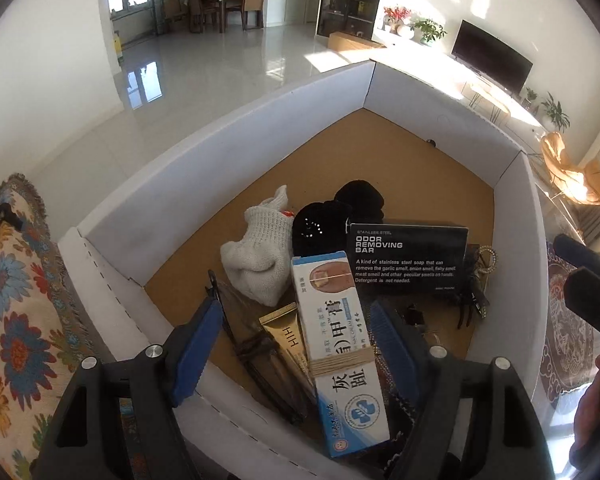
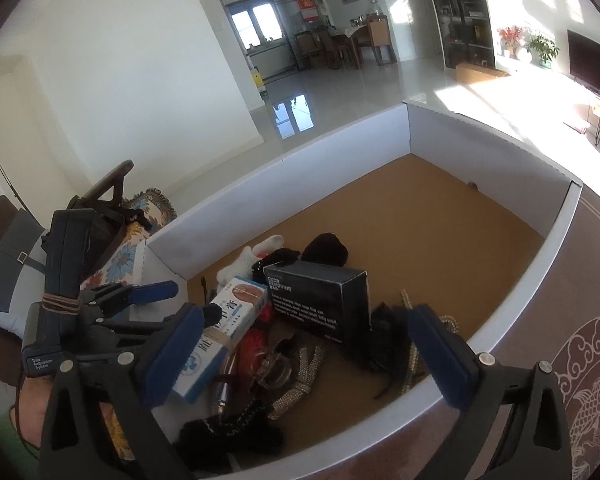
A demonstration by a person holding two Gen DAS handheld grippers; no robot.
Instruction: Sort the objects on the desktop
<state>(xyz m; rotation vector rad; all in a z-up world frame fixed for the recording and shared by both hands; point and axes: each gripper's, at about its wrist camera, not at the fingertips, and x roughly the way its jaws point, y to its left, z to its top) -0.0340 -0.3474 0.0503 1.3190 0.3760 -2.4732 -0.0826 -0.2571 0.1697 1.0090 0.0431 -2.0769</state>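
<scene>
Hiding gold tube (image 1: 286, 336) | nail-cream box (image 1: 340, 344) overlaps it

Nail-cream box (image 1: 342, 344) betw. open left gripper (image 1: 300, 344) (in tray (image 1: 228, 136)).

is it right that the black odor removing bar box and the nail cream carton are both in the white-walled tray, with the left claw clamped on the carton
Not quite. The black box and the carton do lie in the tray, but the left claw is not clamped on the carton: its jaws stand open with the carton between them, pads clear, as the left wrist view shows.
</scene>
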